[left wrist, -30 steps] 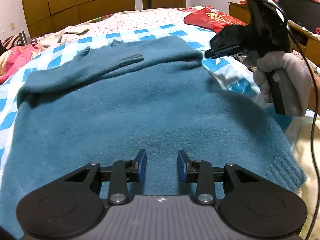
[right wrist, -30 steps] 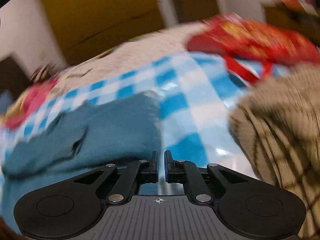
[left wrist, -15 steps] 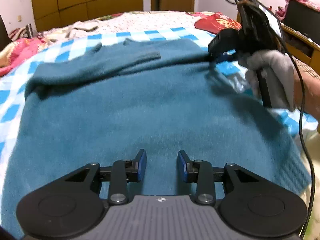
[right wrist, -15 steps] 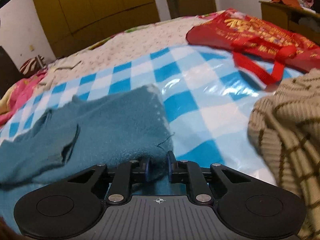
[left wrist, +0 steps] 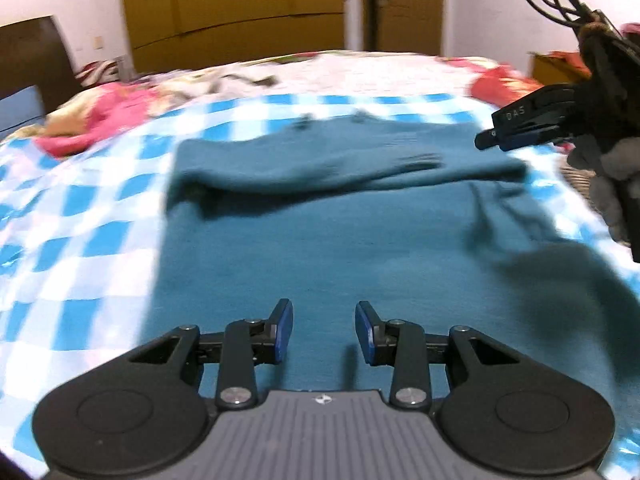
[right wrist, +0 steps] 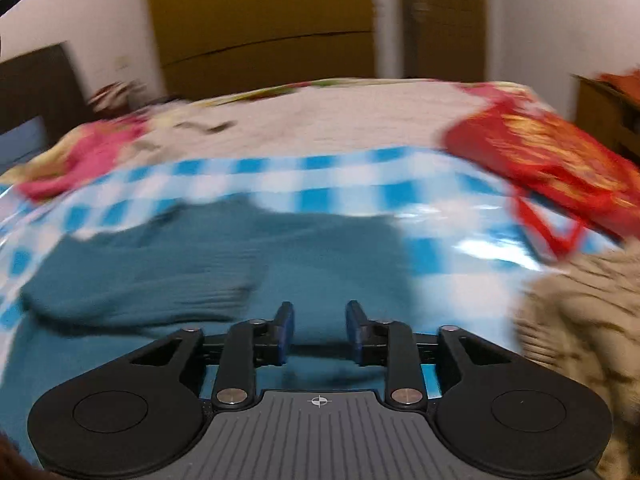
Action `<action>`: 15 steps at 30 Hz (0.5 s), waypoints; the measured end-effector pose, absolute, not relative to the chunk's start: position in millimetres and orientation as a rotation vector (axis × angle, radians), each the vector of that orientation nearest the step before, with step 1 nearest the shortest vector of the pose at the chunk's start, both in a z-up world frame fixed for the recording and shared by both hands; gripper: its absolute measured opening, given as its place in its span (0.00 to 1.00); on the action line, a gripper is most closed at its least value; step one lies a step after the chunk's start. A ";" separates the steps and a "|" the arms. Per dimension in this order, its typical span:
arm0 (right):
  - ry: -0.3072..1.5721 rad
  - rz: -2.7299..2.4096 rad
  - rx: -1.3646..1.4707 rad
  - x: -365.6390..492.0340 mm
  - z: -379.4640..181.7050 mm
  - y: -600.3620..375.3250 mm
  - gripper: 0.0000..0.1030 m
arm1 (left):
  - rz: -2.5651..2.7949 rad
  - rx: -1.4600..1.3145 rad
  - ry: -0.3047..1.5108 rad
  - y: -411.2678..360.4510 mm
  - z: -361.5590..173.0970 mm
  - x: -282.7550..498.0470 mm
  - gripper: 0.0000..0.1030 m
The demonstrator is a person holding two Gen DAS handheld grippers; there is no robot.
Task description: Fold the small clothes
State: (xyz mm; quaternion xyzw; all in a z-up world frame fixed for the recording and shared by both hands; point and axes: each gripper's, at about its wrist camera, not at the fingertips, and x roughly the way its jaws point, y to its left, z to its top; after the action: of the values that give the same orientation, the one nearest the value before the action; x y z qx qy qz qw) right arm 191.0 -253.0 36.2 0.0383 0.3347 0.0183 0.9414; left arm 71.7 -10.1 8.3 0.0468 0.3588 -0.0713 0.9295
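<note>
A teal sweater (left wrist: 332,236) lies flat on the blue-and-white checked sheet (left wrist: 76,216), its sleeves folded across the far part. My left gripper (left wrist: 324,330) hovers over the sweater's near half, open, with nothing between its blue pads. In the left wrist view my right gripper (left wrist: 490,140) hangs above the sweater's far right corner, held by a gloved hand (left wrist: 612,184). In the right wrist view my right gripper (right wrist: 318,330) is above the teal sweater (right wrist: 224,272); its jaws are opening and the pads press on nothing.
A red bag (right wrist: 560,164) lies at the far right of the bed. A beige knitted garment (right wrist: 580,320) is piled at the right. Pink bedding (left wrist: 100,116) sits at the far left. Yellow wardrobe doors (left wrist: 236,4) stand behind the bed.
My right gripper let go of the sweater's right corner, opened and lifted away. Both views swung left, and the sweater's left edge with the checked sheet beside it came into the left wrist view.
</note>
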 end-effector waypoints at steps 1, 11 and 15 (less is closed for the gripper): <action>0.713 0.069 0.112 201.4 31.8 -244.0 0.31 | -0.131 0.089 0.734 -4.2 7.0 74.8 0.44; 0.796 0.104 0.414 264.7 -6.9 -224.3 0.40 | -0.095 0.125 0.676 11.8 11.3 116.4 0.44; 0.782 0.084 0.439 268.8 -5.5 -234.4 0.11 | -0.101 0.134 0.652 6.8 13.4 125.3 0.44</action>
State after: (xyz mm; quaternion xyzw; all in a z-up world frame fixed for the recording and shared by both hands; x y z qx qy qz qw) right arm 268.8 -234.4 -5.5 0.2122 0.3780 0.0407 0.9002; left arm 125.3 6.8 13.4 0.0658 0.3197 -0.0498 0.9439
